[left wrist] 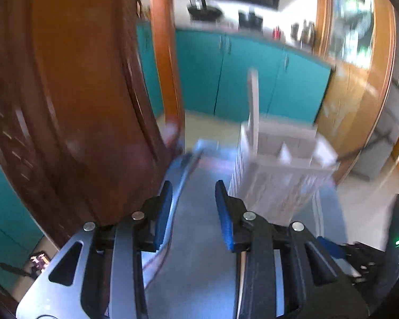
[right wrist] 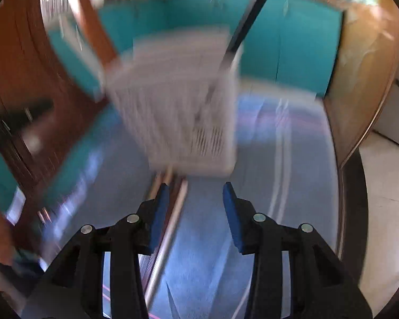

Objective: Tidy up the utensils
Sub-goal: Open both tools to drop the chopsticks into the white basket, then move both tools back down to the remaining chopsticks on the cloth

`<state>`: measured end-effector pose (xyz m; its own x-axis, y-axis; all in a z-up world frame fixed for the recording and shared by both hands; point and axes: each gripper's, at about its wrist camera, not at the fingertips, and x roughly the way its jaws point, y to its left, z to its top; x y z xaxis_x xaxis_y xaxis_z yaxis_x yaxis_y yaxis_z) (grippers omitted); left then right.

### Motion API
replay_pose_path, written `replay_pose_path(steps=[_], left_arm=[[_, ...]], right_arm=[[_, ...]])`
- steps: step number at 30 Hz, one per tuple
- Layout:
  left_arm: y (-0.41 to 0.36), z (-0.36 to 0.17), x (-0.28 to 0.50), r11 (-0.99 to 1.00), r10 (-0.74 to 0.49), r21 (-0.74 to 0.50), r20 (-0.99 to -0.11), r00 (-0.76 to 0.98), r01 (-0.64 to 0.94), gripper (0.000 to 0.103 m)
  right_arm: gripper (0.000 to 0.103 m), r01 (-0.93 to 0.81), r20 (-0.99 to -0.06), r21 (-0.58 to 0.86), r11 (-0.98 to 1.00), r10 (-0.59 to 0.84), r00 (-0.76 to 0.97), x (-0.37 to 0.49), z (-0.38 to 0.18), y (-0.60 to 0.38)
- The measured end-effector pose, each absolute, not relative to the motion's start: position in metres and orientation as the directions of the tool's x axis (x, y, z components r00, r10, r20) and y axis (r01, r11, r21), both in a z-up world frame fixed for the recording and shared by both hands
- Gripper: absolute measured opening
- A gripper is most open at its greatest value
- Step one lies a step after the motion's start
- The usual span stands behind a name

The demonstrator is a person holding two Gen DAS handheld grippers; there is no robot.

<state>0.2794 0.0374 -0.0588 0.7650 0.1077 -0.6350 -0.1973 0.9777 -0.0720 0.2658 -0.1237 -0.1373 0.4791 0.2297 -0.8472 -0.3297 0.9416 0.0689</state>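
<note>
Both views are motion-blurred. A white slotted utensil caddy [left wrist: 279, 164] stands on a blue-grey table mat, with a pale utensil handle [left wrist: 254, 106] sticking up from it. My left gripper [left wrist: 192, 199] is open and empty, just left of the caddy. A blurred metal utensil [left wrist: 185, 170] lies on the mat ahead of its left finger. In the right wrist view the caddy [right wrist: 178, 106] stands ahead with a dark-handled utensil [right wrist: 242, 26] leaning out of it. My right gripper [right wrist: 196, 202] is open and empty. Long thin utensils [right wrist: 170, 226] lie on the mat by its left finger.
A brown wooden chair back [left wrist: 79, 93] rises close on the left. Teal kitchen cabinets [left wrist: 239, 74] lie behind the table. The mat [right wrist: 279, 172] extends to the right of the caddy, ending at the table's rounded edge [right wrist: 353, 186].
</note>
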Motion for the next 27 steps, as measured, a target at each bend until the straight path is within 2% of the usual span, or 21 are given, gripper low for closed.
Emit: replay_pose_path(steps=[3, 4, 8, 13, 16, 22, 27], left_arm=[[0.039, -0.073, 0.283, 0.979, 0.094, -0.067, -0.685, 0.723, -0.191, 0.040], [0.040, -0.075, 0.284, 0.979, 0.089, -0.070, -0.693, 0.715, -0.189, 0.044], [0.042, -0.079, 0.286, 0.982, 0.085, -0.058, -0.715, 0.694, -0.180, 0.048], [0.044, -0.087, 0.296, 0.984, 0.087, -0.038, -0.755, 0.650, -0.176, 0.049], [0.047, -0.096, 0.300, 0.983, 0.080, -0.040, -0.781, 0.619, -0.178, 0.051], [0.046, -0.101, 0.302, 0.983, 0.072, -0.045, -0.791, 0.607, -0.176, 0.055], [0.038, -0.104, 0.302, 0.987, 0.077, -0.024, -0.796, 0.600, -0.158, 0.057]], right_arm=[[0.042, -0.342, -0.901, 0.042, 0.939, 0.184, 0.393, 0.270, -0.166, -0.105], [0.042, -0.343, -0.903, 0.047, 0.938, 0.187, 0.387, 0.270, -0.170, -0.102], [0.042, -0.338, -0.903, 0.067, 0.939, 0.201, 0.380, 0.269, -0.171, -0.098], [0.042, -0.288, -0.918, 0.100, 0.952, 0.200, 0.343, 0.277, -0.168, -0.113], [0.036, -0.269, -0.920, 0.045, 0.962, 0.145, 0.364, 0.277, -0.168, -0.115], [0.036, -0.292, -0.895, 0.143, 0.946, 0.249, 0.370, 0.270, -0.162, -0.108], [0.036, -0.327, -0.895, 0.082, 0.941, 0.214, 0.392, 0.261, -0.165, -0.081]])
